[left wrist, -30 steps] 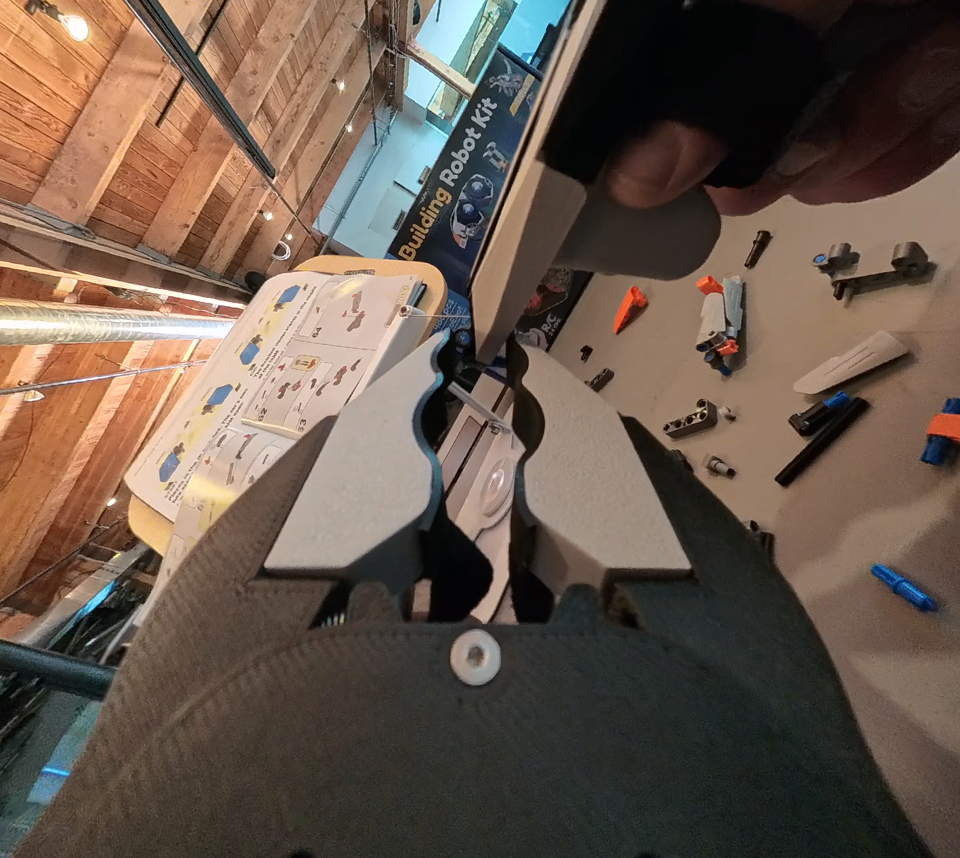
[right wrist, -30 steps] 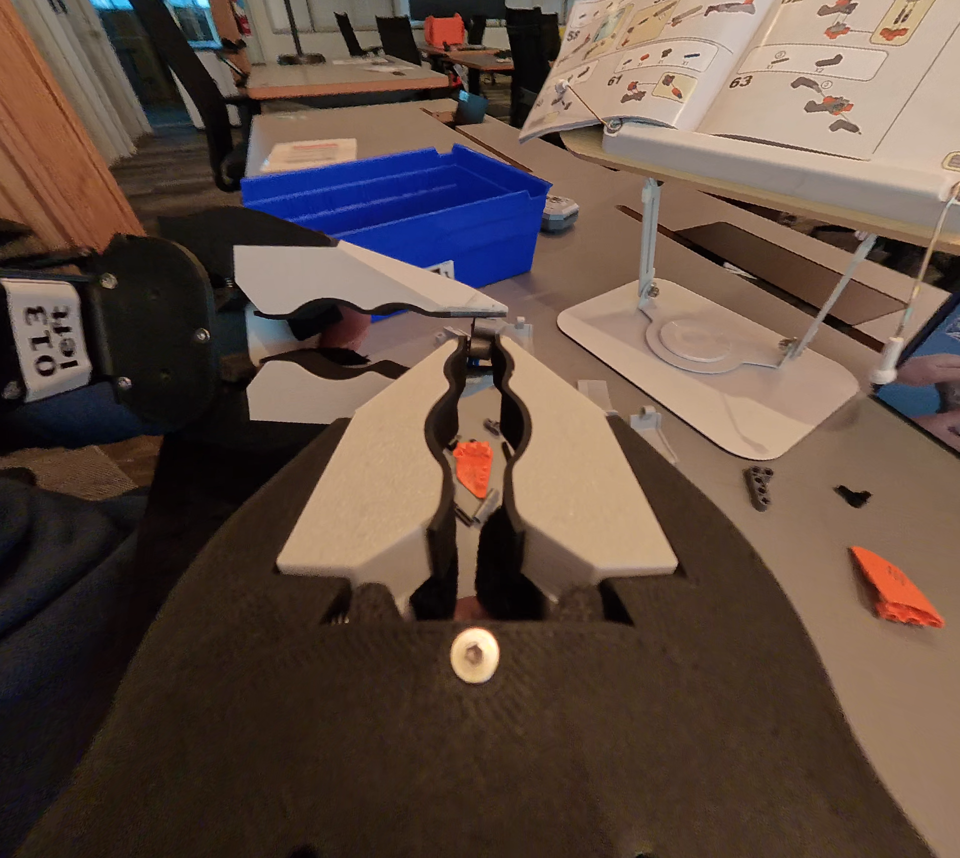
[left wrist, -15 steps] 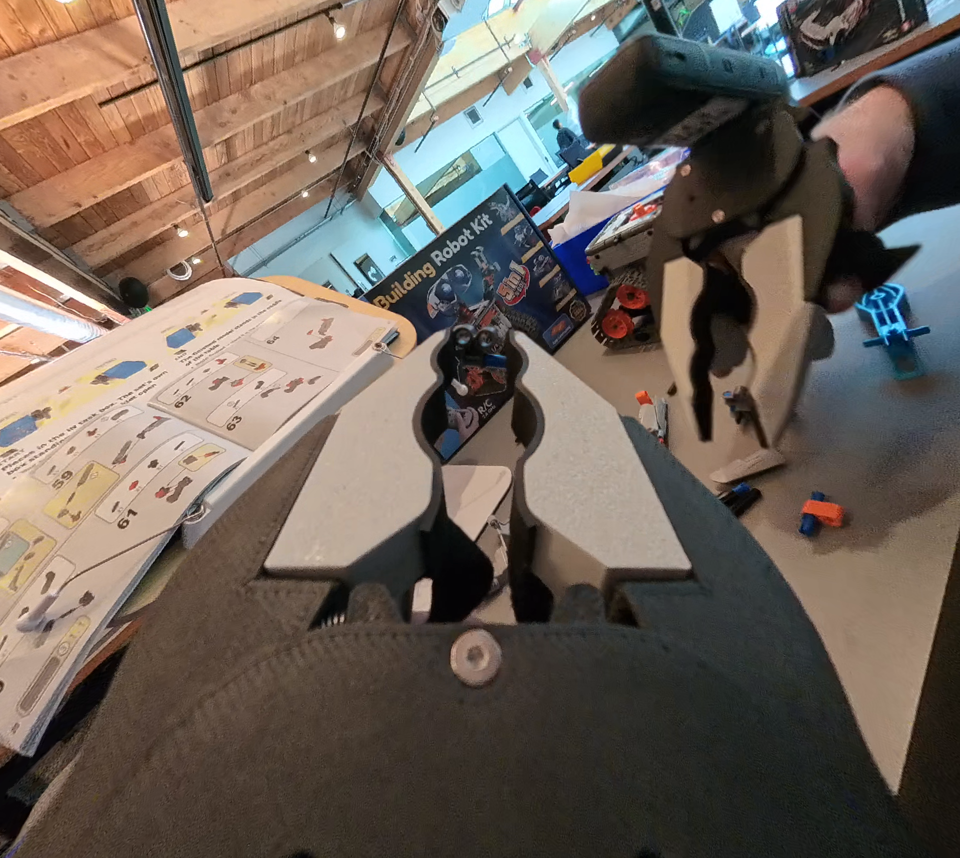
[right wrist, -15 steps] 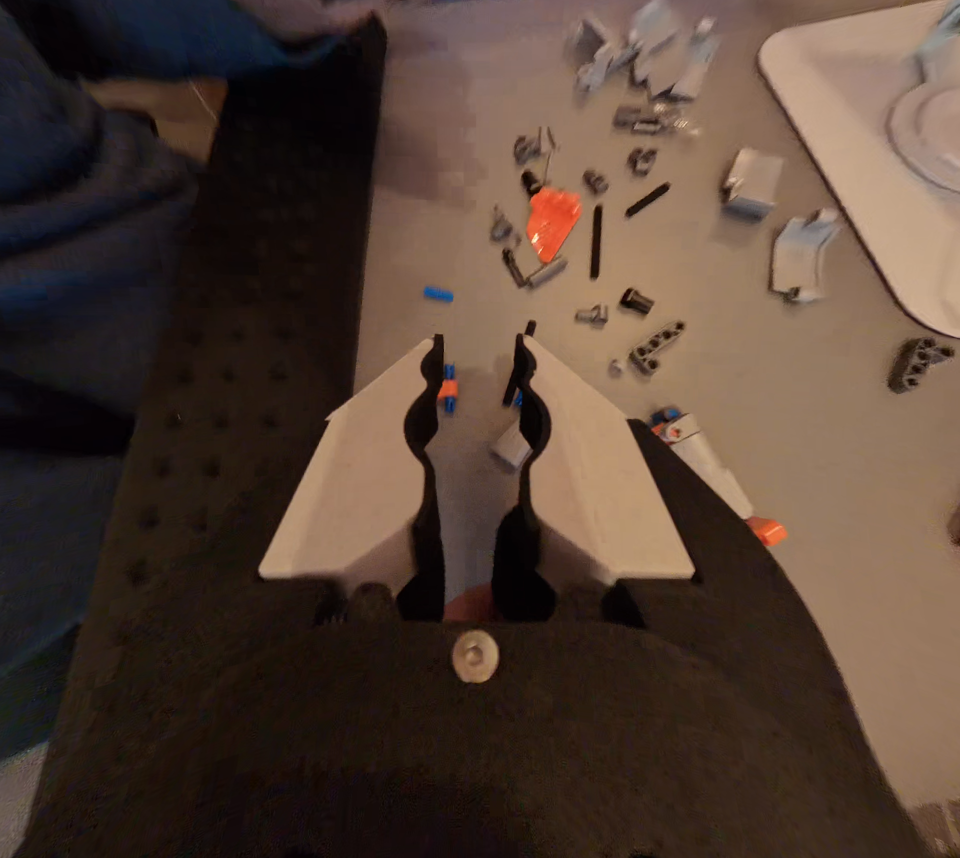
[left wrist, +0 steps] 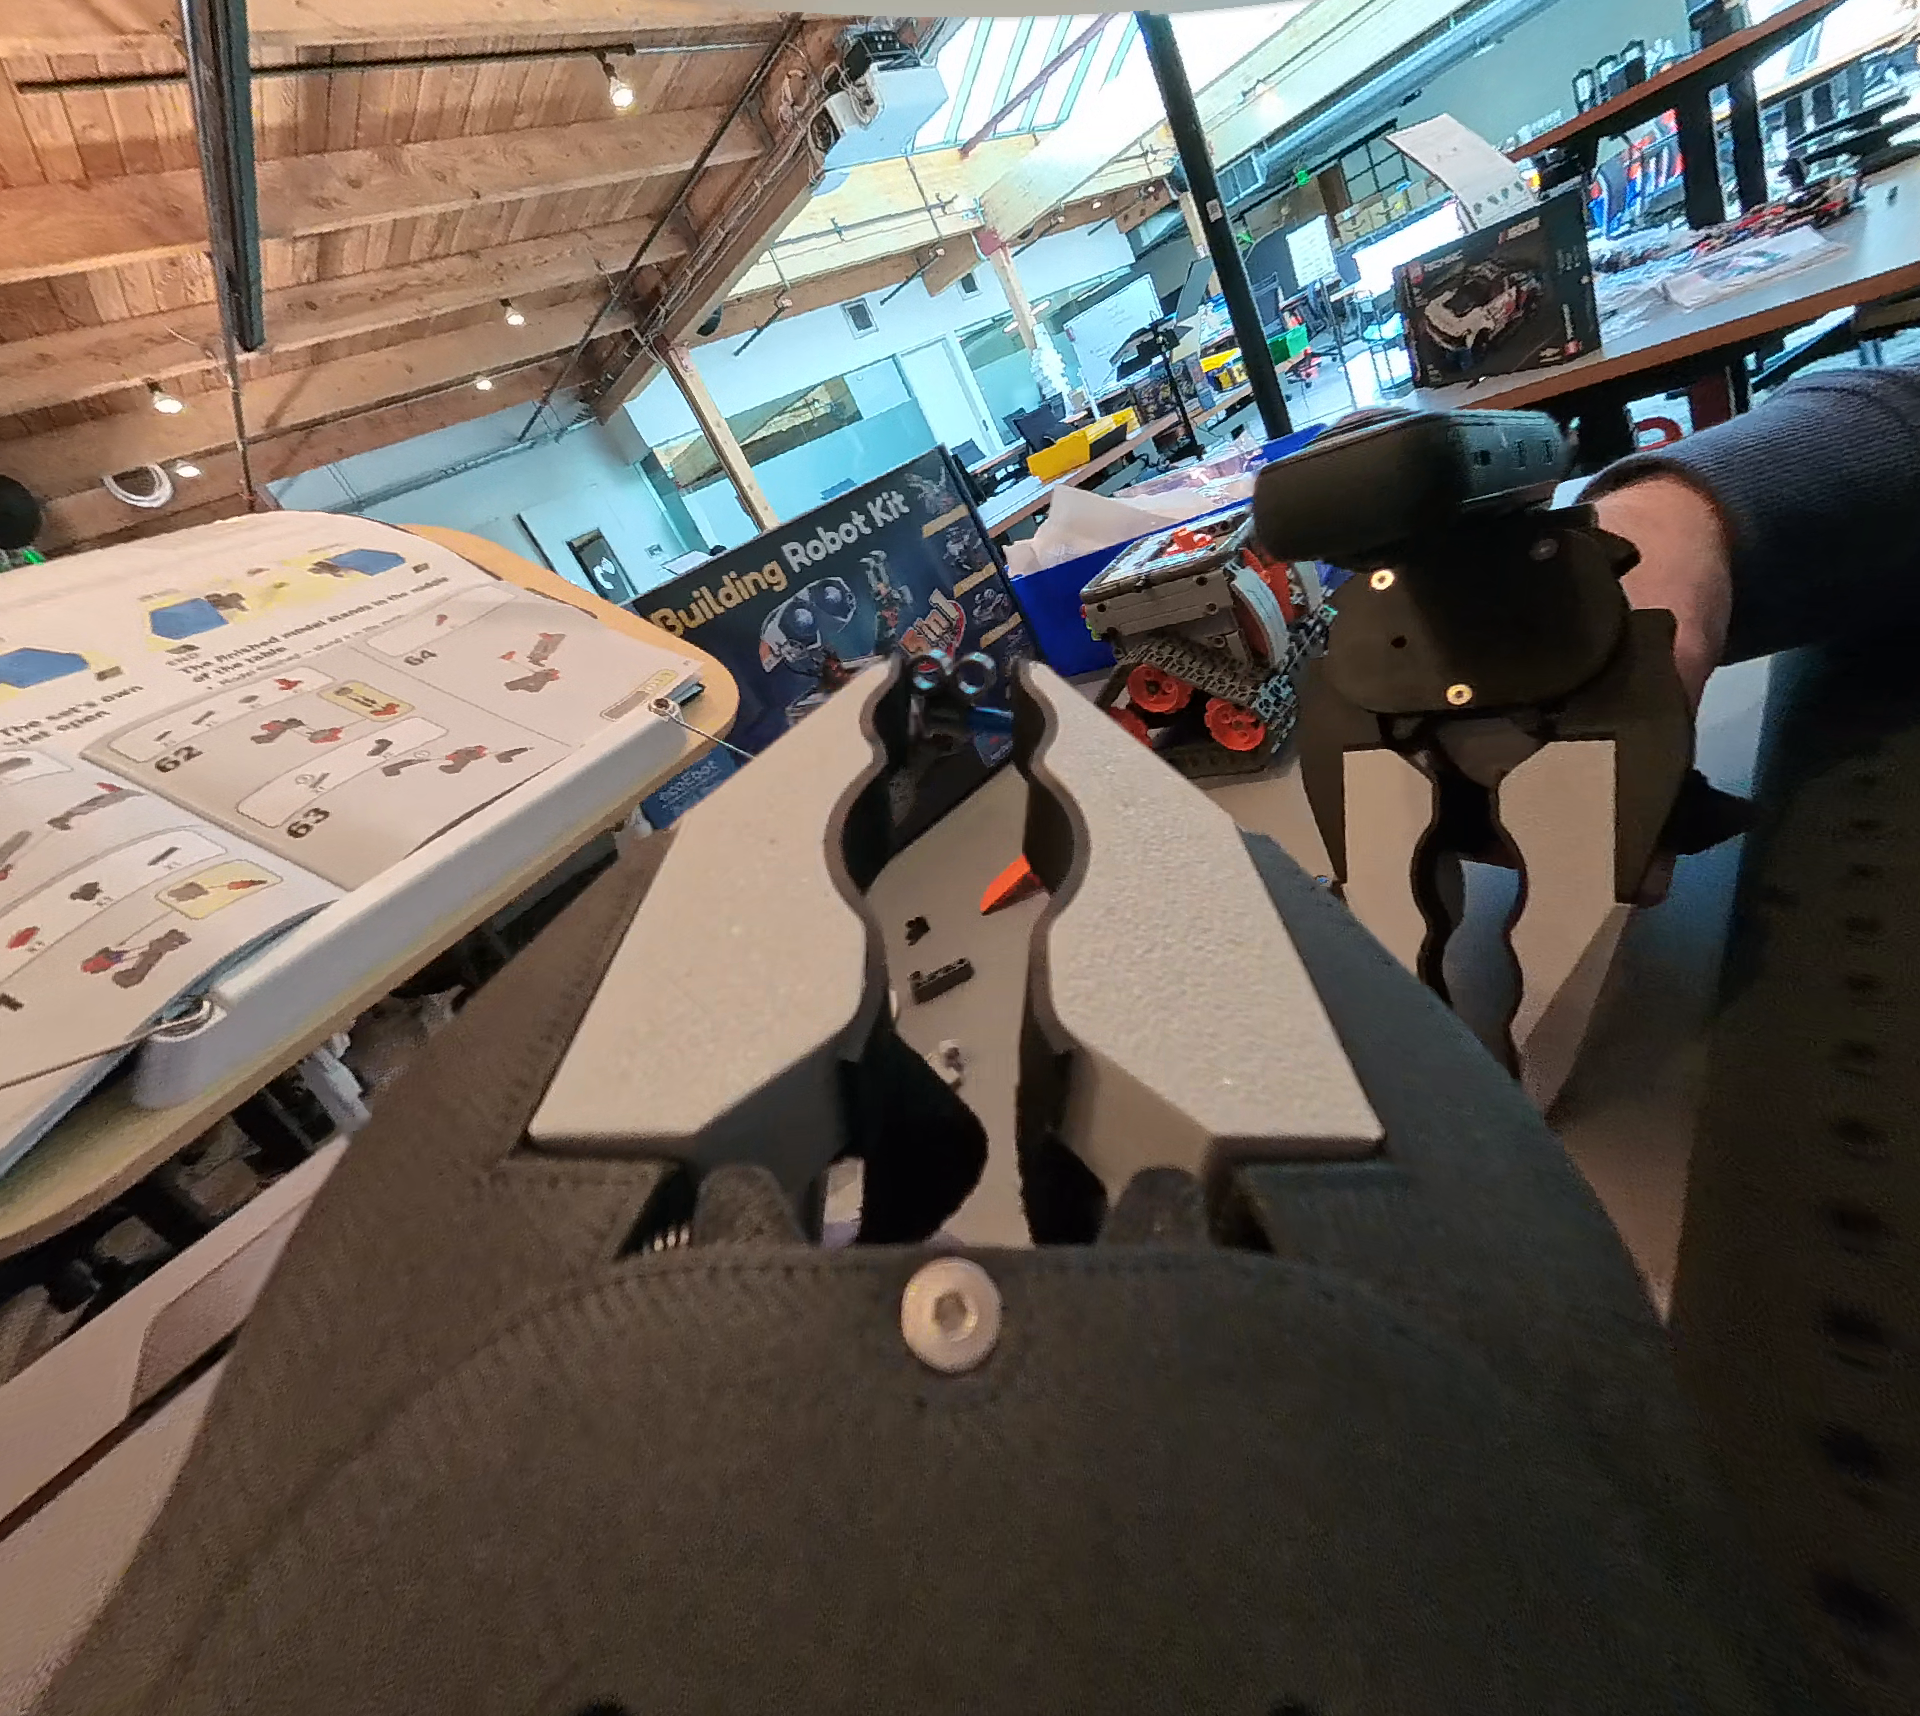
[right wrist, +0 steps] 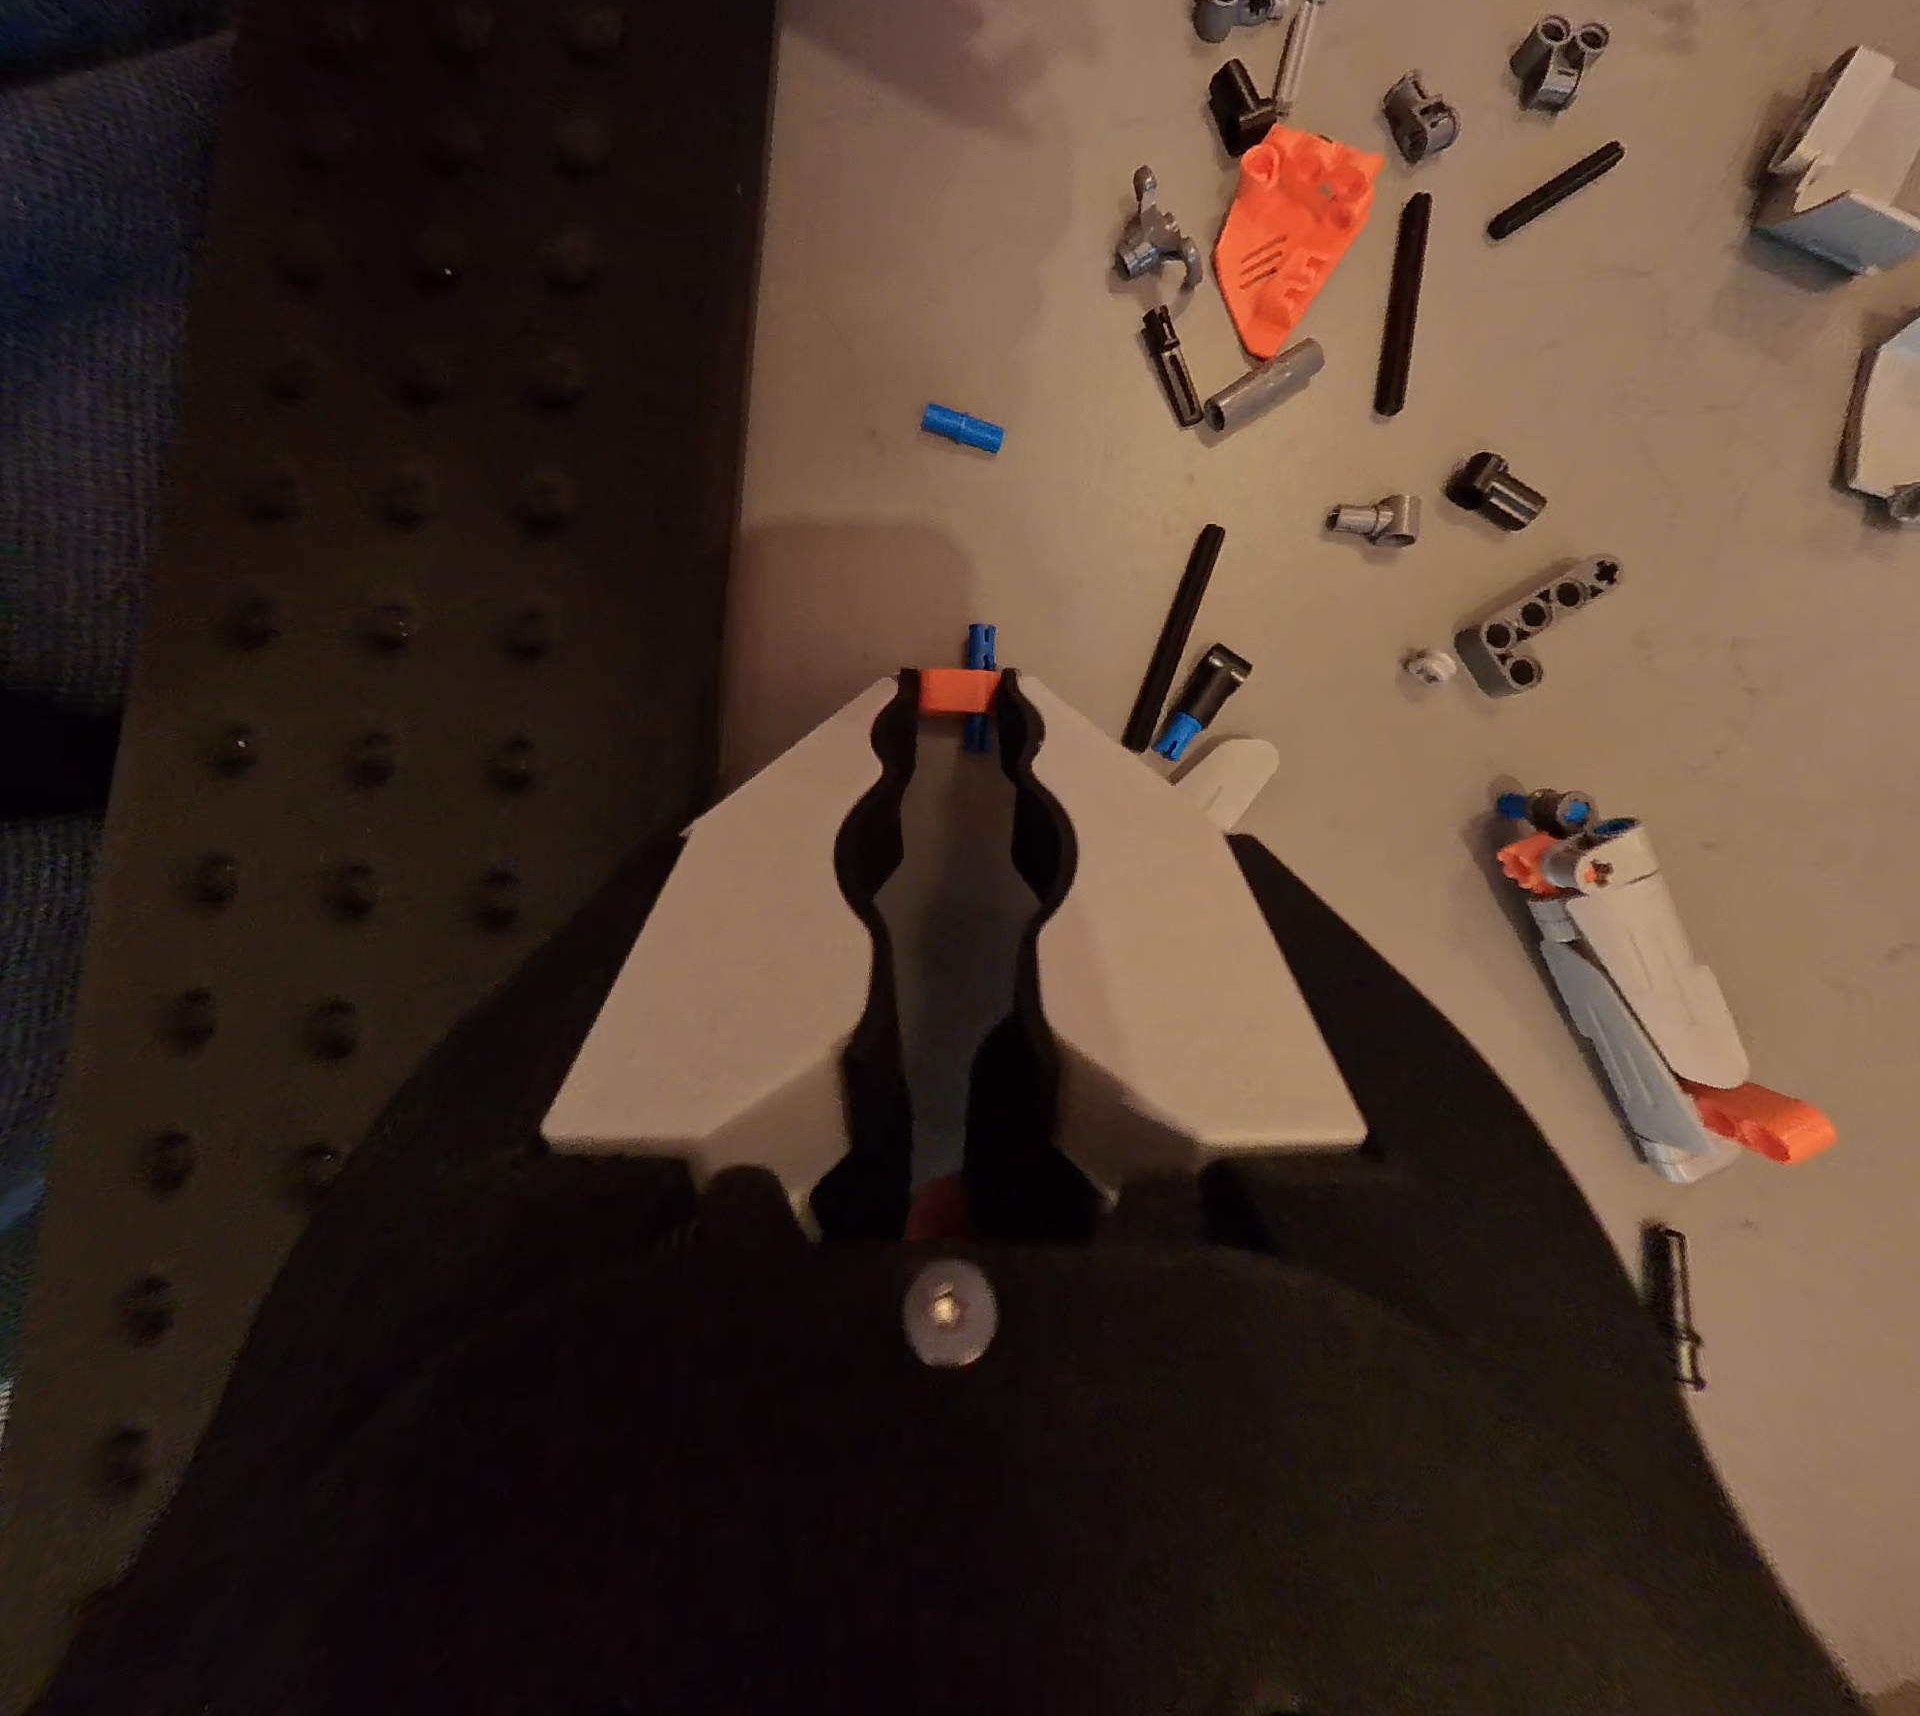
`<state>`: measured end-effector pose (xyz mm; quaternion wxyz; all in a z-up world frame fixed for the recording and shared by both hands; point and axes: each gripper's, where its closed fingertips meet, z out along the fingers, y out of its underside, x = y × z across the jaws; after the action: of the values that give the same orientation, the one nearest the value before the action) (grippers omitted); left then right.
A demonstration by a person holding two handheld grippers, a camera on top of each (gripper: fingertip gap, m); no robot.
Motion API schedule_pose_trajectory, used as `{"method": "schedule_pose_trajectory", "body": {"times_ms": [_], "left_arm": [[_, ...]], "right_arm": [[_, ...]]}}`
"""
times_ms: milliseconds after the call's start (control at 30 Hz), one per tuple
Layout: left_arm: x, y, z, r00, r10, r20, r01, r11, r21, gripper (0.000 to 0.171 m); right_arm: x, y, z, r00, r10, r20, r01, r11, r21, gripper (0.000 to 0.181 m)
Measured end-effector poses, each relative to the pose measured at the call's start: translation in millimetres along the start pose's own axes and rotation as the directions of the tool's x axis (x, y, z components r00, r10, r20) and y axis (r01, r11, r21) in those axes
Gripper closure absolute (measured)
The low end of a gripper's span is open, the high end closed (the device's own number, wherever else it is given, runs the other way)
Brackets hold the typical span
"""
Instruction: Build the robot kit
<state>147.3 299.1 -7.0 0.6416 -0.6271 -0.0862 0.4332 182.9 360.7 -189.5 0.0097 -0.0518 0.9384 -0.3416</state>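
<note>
The left tool [left wrist: 951,690] is raised and points level across the room, its two grey fingers [left wrist: 748,918] clamped near the tips on a small dark grey connector piece with a blue pin [left wrist: 951,695], held in the air above the grey tabletop [left wrist: 935,918]. To its right, in the same view, the right tool [left wrist: 1475,960] hangs tips downward toward the tabletop, gripped from behind by a hand [left wrist: 1673,586] coming out of a dark blue sleeve [left wrist: 1808,503]. The right wrist view looks almost straight down: the right tool [right wrist: 961,692] has its fingertips closed on a small orange piece carrying a blue pin [right wrist: 961,692], which sits at the tabletop [right wrist: 883,264] beside a black studded mat [right wrist: 468,316]; whether the piece is lifted off the surface cannot be told. Loose building parts lie scattered ahead and to the right, among them an orange panel [right wrist: 1294,243], black axles [right wrist: 1397,305], a loose blue pin [right wrist: 961,430], a grey L-shaped beam [right wrist: 1538,627] and a grey and orange sub-assembly [right wrist: 1642,991]. At the left of the left wrist view an open instruction booklet [left wrist: 260,762] with numbered building steps rests on a tilted stand [left wrist: 665,658]. Behind the left tool stands a dark blue box with printed lettering and robot pictures [left wrist: 831,606], next to it a tracked model with orange wheels [left wrist: 1205,638], and on a farther table a black box showing a white race car [left wrist: 1496,305].
</note>
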Motion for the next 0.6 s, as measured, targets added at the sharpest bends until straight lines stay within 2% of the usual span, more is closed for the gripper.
{"method": "schedule_pose_trajectory", "body": {"times_ms": [100,167,300,367,500,600], "left_arm": [[2.0,0.1,0.2,0.997,-0.072,-0.041,0.073,0.997,0.012,0.154],[4.5,-0.2,0.7,0.986,-0.145,-0.085,0.148,0.989,0.024,0.154],[11.7,-2.4,2.4,0.937,-0.295,-0.189,0.307,0.951,0.036,0.155],[16.4,-3.5,3.6,0.911,-0.341,-0.234,0.358,0.933,0.035,0.155],[26.4,-2.5,7.6,0.871,-0.395,-0.291,0.414,0.91,0.002,0.155],[29.7,-0.8,8.9,0.865,-0.399,-0.304,0.416,0.909,-0.011,0.154]], "right_arm": [[7.2,-10.5,-7.7,0.998,-0.03,-0.049,0.033,0.998,0.054,0.168],[16.9,-31.9,-25.5,0.992,-0.055,-0.118,0.072,0.986,0.152,0.168],[26.2,-84.9,-75.1,0.956,-0.128,-0.262,0.22,0.907,0.358,0.168],[26.2,-103.0,-90.6,0.939,-0.154,-0.306,0.274,0.875,0.4,0.168],[25.9,-127.1,-102.4,0.881,-0.238,-0.409,0.409,0.819,0.403,0.168],[26.4,-131.0,-100.9,0.84,-0.299,-0.452,0.475,0.807,0.35,0.168]]}}
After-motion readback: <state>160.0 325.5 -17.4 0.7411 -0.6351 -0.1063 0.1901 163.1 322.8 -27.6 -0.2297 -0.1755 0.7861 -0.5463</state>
